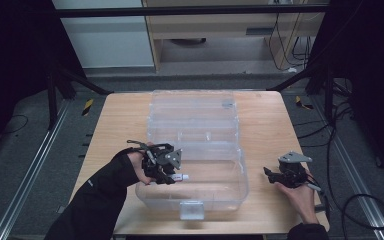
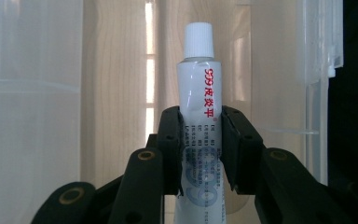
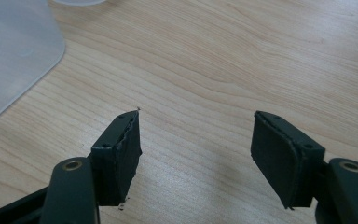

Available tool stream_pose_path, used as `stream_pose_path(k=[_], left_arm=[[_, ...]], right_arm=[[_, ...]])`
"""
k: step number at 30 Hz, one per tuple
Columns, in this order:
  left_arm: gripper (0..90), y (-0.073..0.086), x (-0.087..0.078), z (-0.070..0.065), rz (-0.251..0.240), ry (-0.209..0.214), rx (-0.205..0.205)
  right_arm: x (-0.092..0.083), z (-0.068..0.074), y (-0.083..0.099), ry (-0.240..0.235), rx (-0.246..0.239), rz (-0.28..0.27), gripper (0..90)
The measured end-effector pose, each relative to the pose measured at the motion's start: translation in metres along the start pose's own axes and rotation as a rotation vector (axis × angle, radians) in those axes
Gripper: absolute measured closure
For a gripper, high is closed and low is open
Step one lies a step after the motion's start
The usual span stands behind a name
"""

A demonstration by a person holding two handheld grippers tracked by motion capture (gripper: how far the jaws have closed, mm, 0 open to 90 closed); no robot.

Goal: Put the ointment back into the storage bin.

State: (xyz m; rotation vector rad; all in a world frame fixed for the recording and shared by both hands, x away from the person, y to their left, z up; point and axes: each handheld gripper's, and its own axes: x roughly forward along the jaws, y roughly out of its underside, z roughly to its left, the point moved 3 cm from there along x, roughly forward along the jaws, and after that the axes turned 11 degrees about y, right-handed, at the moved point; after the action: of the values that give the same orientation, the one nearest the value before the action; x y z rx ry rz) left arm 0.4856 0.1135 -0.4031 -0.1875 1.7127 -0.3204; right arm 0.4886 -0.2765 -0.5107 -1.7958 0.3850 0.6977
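While the left gripper hangs over the near left part of the clear plastic box, its jaws are clamped on a small white tube, pinching the body about midway along with the white screw cap pointing away from the hand; from the high view the tube lies roughly level, cap end reaching over the box's open near compartment; whether it touches the floor of the box I cannot tell; the box itself sits open in the middle of the wooden table, its lid folded back toward the far edge; the right gripper rests near the table's right side, well apart from the box, jaws spread wide with nothing between them and bare wood beneath; as for handling, the tube looks light and soft-walled, so I judge that a hard squeeze would dent it or force paste toward the cap; the printed skin is probably smooth and a little slippery; the mid-body hold seems sound, though the stiffer shoulder just below the cap would likely take pressure better than the flat crimped tail.
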Motion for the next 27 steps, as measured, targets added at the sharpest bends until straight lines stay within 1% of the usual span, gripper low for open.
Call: stream_pose_path(k=[4, 9, 10, 12, 13, 14, 15, 18, 20, 21, 22, 23, 25, 26, 27], left_arm=[[70.2, 0.002, 0.005, 0.001, 0.013, 0.007, 0.001], [70.2, 0.005, 0.013, 0.003, 0.028, 0.024, -0.006], [70.2, 0.006, 0.014, 0.004, 0.031, 0.022, -0.001], [70.1, 0.007, 0.018, 0.005, 0.028, 0.031, -0.010], [70.1, 0.007, 0.019, 0.006, 0.029, 0.029, -0.007], [70.1, 0.009, 0.023, 0.002, 0.017, 0.035, -0.080], [70.1, 0.009, 0.024, 0.001, 0.018, 0.032, -0.087], [70.1, 0.011, 0.028, 0.005, 0.022, 0.042, -0.070], [70.1, 0.012, 0.031, 0.005, 0.025, 0.047, -0.075], [70.1, 0.012, 0.033, 0.004, 0.024, 0.051, -0.089], [70.1, 0.013, 0.035, 0.005, 0.030, 0.053, -0.082], [70.1, 0.013, 0.037, 0.005, 0.028, 0.054, -0.095], [70.1, 0.014, 0.040, 0.006, 0.029, 0.061, -0.095], [70.1, 0.014, 0.041, 0.006, 0.033, 0.060, -0.087], [70.1, 0.015, 0.042, 0.006, 0.033, 0.061, -0.094]], right_arm=[[0.000, 0.000, 0.000, 0.003, -0.008, 0.002, 33.1], [0.001, 0.001, 0.000, -0.001, -0.006, 0.002, 33.1], [0.001, 0.001, 0.001, -0.002, -0.008, 0.004, 33.0], [0.001, 0.001, 0.001, -0.002, -0.008, 0.006, 33.0], [0.001, 0.001, 0.001, -0.003, -0.011, 0.006, 33.0], [0.001, 0.001, 0.001, -0.003, -0.011, 0.006, 33.0], [0.001, 0.001, 0.001, -0.003, -0.011, 0.006, 33.0], [0.001, 0.001, 0.001, -0.003, -0.012, 0.007, 33.0], [0.002, 0.001, 0.001, 0.001, -0.020, 0.006, 33.0], [0.002, 0.001, 0.001, -0.001, -0.018, 0.010, 33.0], [0.002, 0.001, 0.001, -0.002, -0.018, 0.011, 32.9], [0.002, 0.002, 0.001, -0.003, -0.018, 0.012, 32.8], [0.002, 0.002, 0.001, -0.004, -0.016, 0.015, 32.8], [0.002, 0.002, 0.001, -0.004, -0.016, 0.015, 32.8], [0.002, 0.002, 0.001, -0.004, -0.016, 0.015, 32.8]])
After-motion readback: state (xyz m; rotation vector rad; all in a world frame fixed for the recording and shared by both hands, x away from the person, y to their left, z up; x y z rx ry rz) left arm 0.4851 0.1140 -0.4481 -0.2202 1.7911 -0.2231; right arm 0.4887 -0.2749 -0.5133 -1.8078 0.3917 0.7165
